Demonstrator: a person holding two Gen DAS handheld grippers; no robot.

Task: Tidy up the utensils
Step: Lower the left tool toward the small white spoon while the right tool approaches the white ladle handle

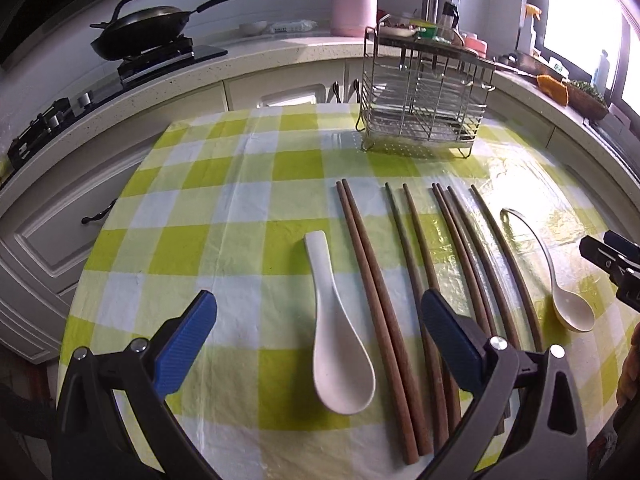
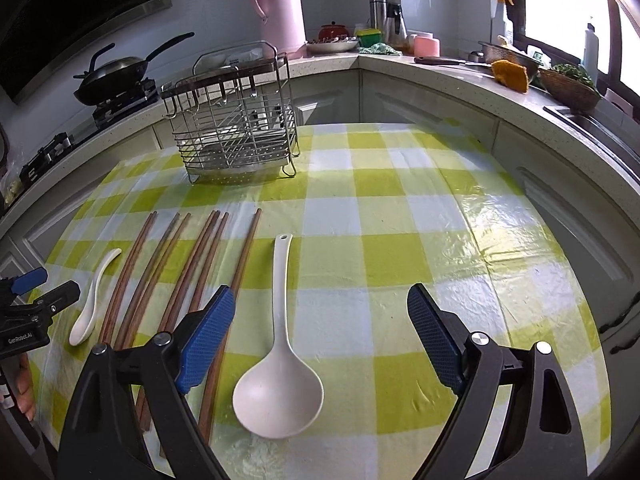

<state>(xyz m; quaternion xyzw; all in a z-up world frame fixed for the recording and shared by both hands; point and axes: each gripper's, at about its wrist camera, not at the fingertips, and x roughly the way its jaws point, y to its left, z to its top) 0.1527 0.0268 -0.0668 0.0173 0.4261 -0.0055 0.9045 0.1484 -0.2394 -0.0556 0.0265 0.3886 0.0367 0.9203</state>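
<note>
2 grippers: both spread wide, holding nothing, above the near edge.
Surface (image 2: 400, 200): green-white check cloth.
Rack (image 1: 424, 108): steel wire utensil holder, upright at the far side, well apart from the utensils.
L gripper (image 1: 320, 344): over the short white spoon (image 1: 340, 344).
R gripper (image 2: 320, 344): over the ladle (image 2: 280, 360).
Chopsticks (image 1: 380, 300): 8 brown sticks, lying betw. spoon & ladle, roughly parallel.
</note>
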